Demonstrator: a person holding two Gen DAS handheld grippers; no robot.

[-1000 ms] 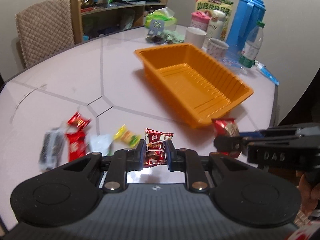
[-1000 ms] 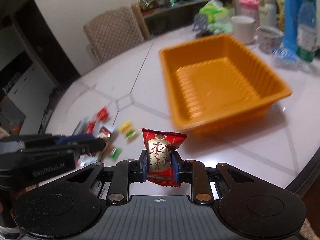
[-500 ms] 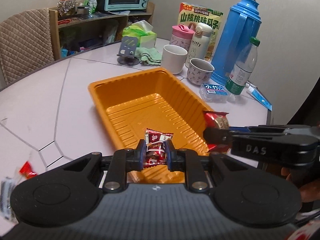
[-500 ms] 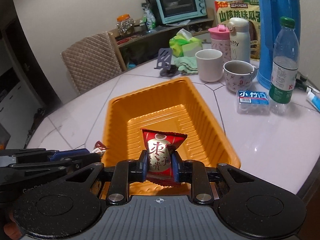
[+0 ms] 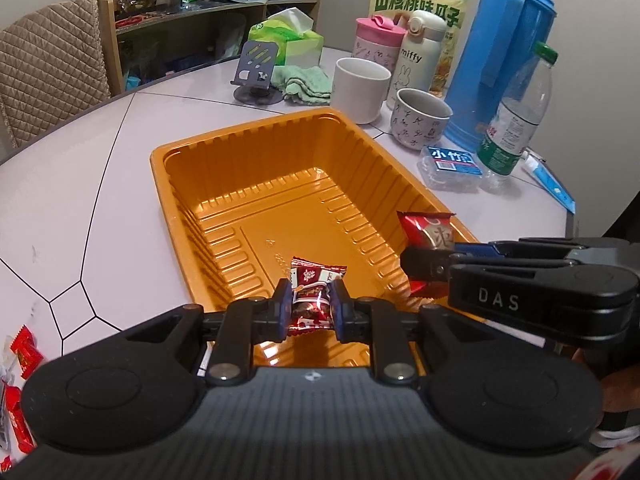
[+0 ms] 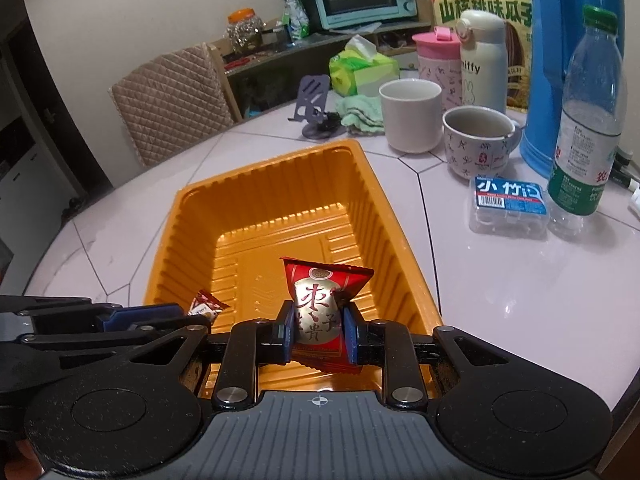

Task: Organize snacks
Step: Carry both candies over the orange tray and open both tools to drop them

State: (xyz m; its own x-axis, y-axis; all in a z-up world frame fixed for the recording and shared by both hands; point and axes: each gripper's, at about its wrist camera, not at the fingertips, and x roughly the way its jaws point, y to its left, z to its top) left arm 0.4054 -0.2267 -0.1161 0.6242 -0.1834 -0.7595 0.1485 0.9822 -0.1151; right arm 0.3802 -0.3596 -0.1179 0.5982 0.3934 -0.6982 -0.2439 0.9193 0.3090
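Two grippers, two snacks, both over the near end of the orange tray (image 5: pixel 160 168)! Left gripper (image 5: pixel 310 308) is pinching a small red-and-white candy (image 5: pixel 312 300), its print too small to read. Right gripper (image 6: pixel 316 328), marked "DAS" on its side, is clamped on a red packet (image 6: pixel 320 304) with gold Chinese characters. Tray floor beneath is bare and ribbed, walls steep, plenty of room inside. More red candies (image 5: pixel 24 354) lie at the far-left edge of the surface. Beyond the tray: a white cup (image 6: pixel 410 114), a patterned mug (image 6: pixel 476 140), a "miffy" flask (image 5: pixel 418 52), a blue-labelled plastic box (image 6: pixel 508 210), a water bottle (image 6: pixel 588 120) and a blue thermos (image 5: pixel 508 52).
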